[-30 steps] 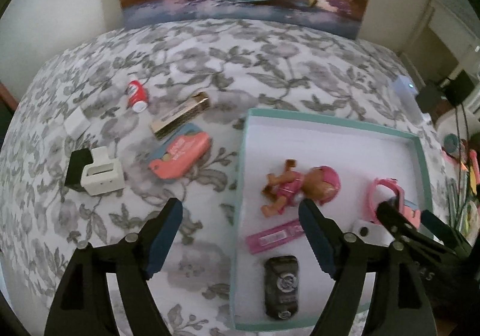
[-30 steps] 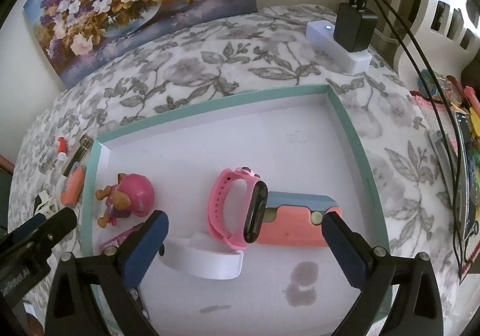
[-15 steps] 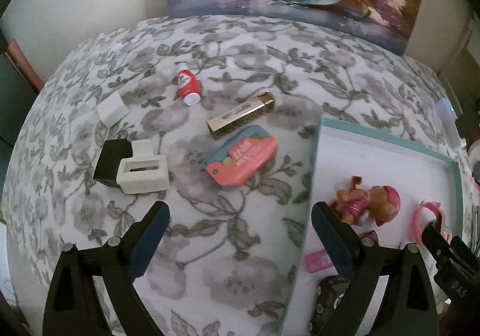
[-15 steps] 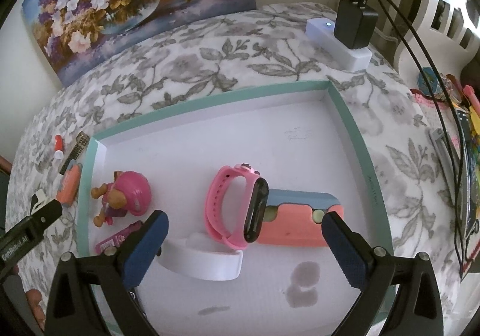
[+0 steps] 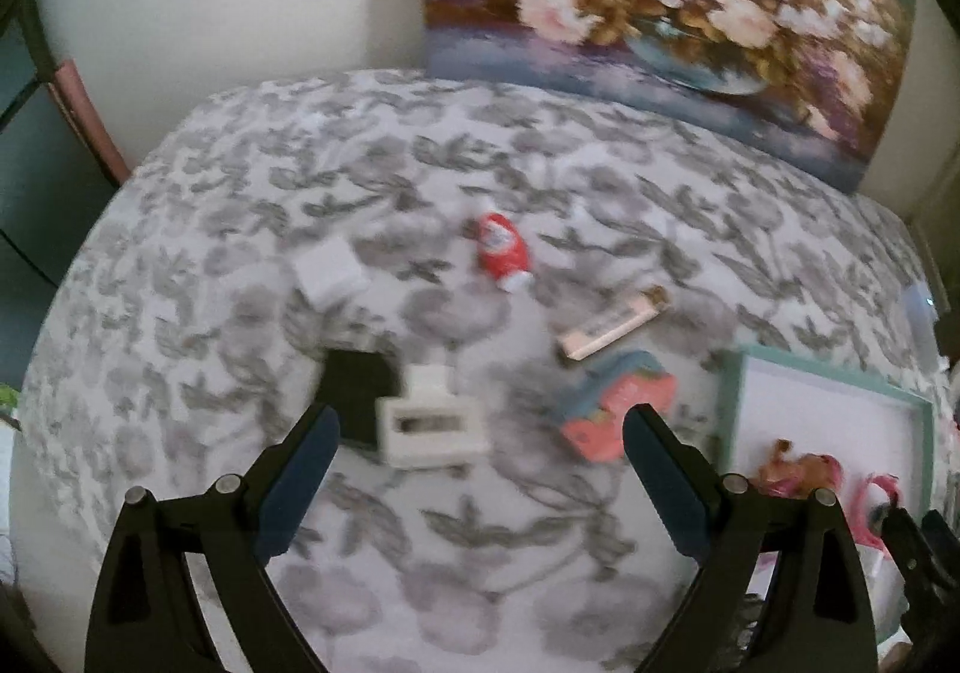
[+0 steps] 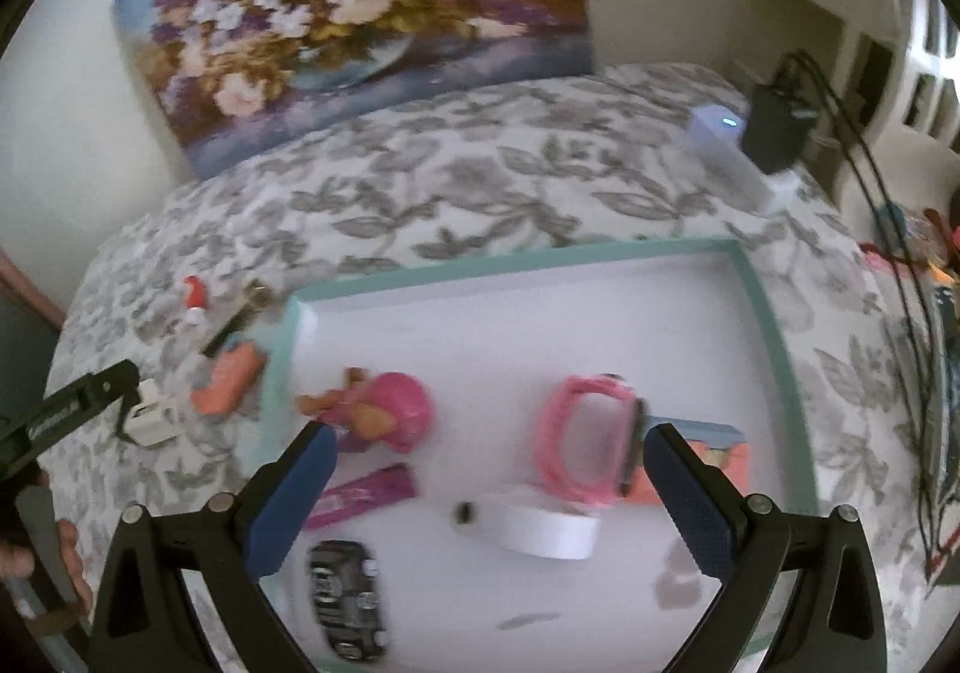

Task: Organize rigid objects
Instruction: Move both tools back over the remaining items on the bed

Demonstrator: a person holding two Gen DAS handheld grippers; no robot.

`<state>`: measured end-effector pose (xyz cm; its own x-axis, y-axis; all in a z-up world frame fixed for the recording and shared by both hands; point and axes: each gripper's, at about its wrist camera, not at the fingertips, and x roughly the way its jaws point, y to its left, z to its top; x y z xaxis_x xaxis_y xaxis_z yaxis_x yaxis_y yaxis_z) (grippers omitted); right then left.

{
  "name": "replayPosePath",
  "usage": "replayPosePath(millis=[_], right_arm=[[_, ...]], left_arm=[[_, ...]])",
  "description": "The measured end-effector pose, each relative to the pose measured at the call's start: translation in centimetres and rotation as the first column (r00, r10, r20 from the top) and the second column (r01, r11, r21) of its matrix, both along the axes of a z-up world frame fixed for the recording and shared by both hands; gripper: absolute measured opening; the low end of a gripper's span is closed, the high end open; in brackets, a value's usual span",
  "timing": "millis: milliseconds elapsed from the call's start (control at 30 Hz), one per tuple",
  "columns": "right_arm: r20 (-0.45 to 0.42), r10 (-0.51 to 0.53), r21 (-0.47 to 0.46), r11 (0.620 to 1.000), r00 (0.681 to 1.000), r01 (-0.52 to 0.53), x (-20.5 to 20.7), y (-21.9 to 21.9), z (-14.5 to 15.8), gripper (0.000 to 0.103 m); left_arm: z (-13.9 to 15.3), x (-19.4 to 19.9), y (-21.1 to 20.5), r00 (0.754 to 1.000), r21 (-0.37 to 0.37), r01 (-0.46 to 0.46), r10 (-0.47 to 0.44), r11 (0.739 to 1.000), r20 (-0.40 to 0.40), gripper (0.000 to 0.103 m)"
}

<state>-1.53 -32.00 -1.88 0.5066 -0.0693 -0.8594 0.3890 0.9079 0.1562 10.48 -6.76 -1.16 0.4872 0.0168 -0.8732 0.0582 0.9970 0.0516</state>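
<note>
Five hard pieces lay loose on the floral bed [image 5: 240, 229] after we swung the left gripper [image 5: 477, 484], fingers spread empty, off the teal-rimmed box [image 5: 729, 403]: a blocky white charger [image 5: 429, 424] at 12 o'clock, a coral case [image 5: 612, 409] at 1. Our right gripper [image 6: 486, 493] gaped empty above the glossy pink watch [image 6: 576, 433].

Your two handheld grippers, matching in build.

Your left gripper [image 5: 480, 484] and right gripper [image 6: 489, 493] each have black angular plastic arms with triangular cut-outs, silver screw heads near the finger bases, and dark blue textured pads [image 6: 690, 505] inside the fingers. In the right view, your left gripper's black side bears white lettering, blurred, with your hand [image 6: 36, 565] on a grey handle.
</note>
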Motion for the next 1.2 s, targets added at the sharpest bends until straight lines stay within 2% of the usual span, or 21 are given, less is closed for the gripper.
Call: replayPosePath(millis=[467, 767, 933, 967, 1067, 1200], right_arm=[[0.056, 0.164, 0.006, 0.986, 0.985, -0.165, 4.7, 8.2, 1.5, 0.103], [0.005, 0.308, -0.031, 0.951, 0.951, -0.308, 8.3, 13.6, 0.0, 0.103], [-0.026, 0.351, -0.028, 0.936, 0.936, -0.352, 9.9, 15.1, -1.6, 0.103], [-0.029, 0.355, -0.024, 0.934, 0.934, -0.356, 10.1, 15.2, -1.9, 0.102], [-0.046, 0.367, -0.021, 0.929, 0.929, -0.369, 10.8, 15.7, -2.7, 0.092], [-0.073, 0.384, -0.026, 0.922, 0.921, -0.386, 11.6, 16.3, -4.0, 0.088]], left_arm=[[1.4, 2.3, 7.5, 0.997, 0.023, -0.073, 0.073, 0.997, -0.005, 0.096], [-0.9, 3.6, 11.1, 0.986, -0.052, -0.153, 0.149, 0.987, -0.079, 0.096], [-2.5, 4.3, 11.4, 0.979, -0.054, -0.174, 0.167, 0.983, -0.117, 0.096], [-2.7, 4.4, 11.4, 0.978, -0.054, -0.177, 0.169, 0.983, -0.120, 0.096], [-3.3, 4.7, 11.3, 0.978, -0.069, -0.177, 0.167, 0.982, -0.128, 0.096], [-4.2, 5.2, 10.7, 0.977, -0.074, -0.165, 0.152, 0.984, -0.147, 0.096]])
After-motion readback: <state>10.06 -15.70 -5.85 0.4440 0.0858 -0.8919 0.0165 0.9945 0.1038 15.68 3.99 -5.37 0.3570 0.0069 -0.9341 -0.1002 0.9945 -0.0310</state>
